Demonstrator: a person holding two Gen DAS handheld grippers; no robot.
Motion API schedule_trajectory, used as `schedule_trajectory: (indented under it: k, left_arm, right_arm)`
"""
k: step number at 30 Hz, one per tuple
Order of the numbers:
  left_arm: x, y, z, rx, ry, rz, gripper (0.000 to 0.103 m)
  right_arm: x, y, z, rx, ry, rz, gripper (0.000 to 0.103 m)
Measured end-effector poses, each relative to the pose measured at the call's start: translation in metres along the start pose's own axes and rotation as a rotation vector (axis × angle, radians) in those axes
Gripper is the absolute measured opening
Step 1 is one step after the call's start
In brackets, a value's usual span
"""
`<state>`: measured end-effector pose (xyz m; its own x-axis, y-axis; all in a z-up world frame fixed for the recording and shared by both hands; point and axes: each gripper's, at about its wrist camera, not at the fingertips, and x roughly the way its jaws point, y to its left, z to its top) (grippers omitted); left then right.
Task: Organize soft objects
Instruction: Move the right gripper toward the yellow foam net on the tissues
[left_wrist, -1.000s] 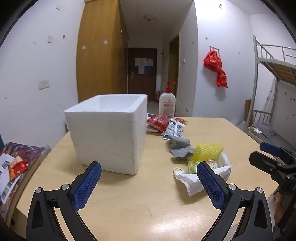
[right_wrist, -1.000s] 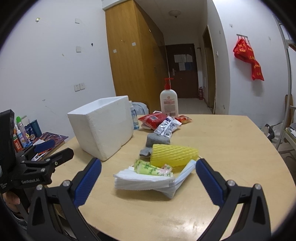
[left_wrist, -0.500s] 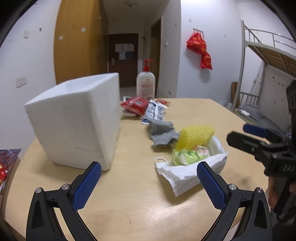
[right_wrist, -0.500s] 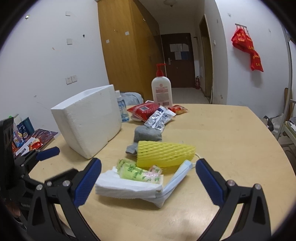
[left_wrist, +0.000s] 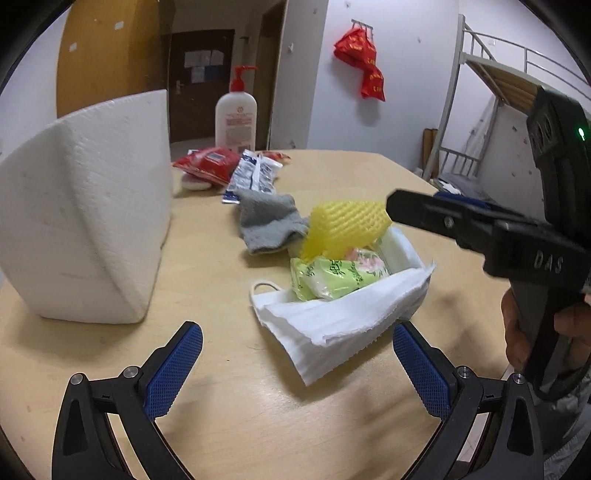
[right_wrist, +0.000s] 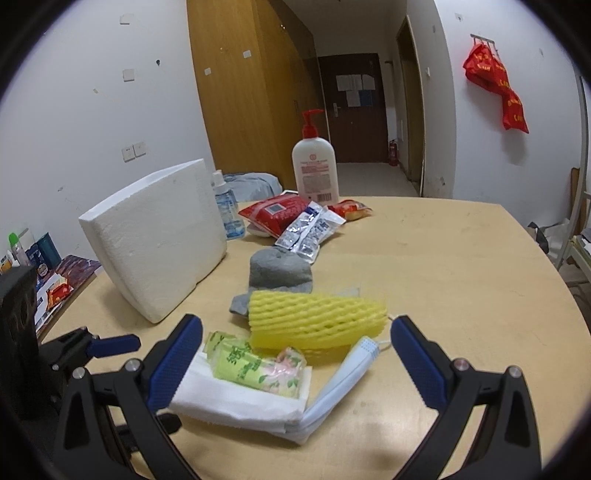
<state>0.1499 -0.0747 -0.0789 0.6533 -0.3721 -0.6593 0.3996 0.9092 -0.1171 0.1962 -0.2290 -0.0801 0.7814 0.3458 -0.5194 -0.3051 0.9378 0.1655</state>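
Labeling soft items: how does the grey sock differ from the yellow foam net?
The grey sock is dull knit fabric, lying flat and crumpled on the table; the yellow foam net is a bright open-mesh tube holding its rounded shape. The sock lies on bare wood; the net rests partly on the white mask pile. Both sit ungripped.

Even, cool indoor light from overhead, moderately bright; no hard glare. Soft short shadows under foam box and face mask on wooden table, faint sheen on tabletop near lens. Strong fisheye bending: walls, wardrobe, bunk bed frame curve; black vignette in corners. Slight motion blur in both views, foam box edges smeared. Far doorway dimmer. Green indicator light glows on right gripper body
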Motion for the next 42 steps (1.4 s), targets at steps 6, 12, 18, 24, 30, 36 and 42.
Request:
schedule_trajectory:
  k: [6,12,18,24,30,36,42]
  left_arm:
    - [0.012,-0.002,-0.001,0.014,0.027,-0.032,0.095]
    - [0.024,-0.001,-0.002,0.020,0.070,-0.062,0.077]
    - [0.036,0.004,-0.003,0.008,0.108,-0.096,0.057]
    - [0.042,0.007,-0.006,0.001,0.127,-0.112,0.025]
    - [0.041,0.011,-0.005,-0.008,0.118,-0.129,0.006]
    - [0.033,0.011,-0.003,0.000,0.087,-0.169,0.002]
    - [0.026,0.013,-0.003,0.001,0.067,-0.195,0.002]
  right_arm:
    - [0.012,-0.005,0.007,-0.010,0.029,0.013,0.103]
    - [0.022,-0.012,0.007,0.002,0.052,0.025,0.103]
    - [0.030,-0.016,0.010,-0.004,0.072,0.032,0.103]
    - [0.034,-0.023,0.010,0.001,0.079,0.054,0.103]
    - [0.037,-0.018,0.012,-0.033,0.086,0.031,0.103]
    - [0.047,-0.008,0.015,-0.094,0.118,0.046,0.094]
    - [0.060,-0.005,0.011,-0.114,0.187,0.041,0.056]
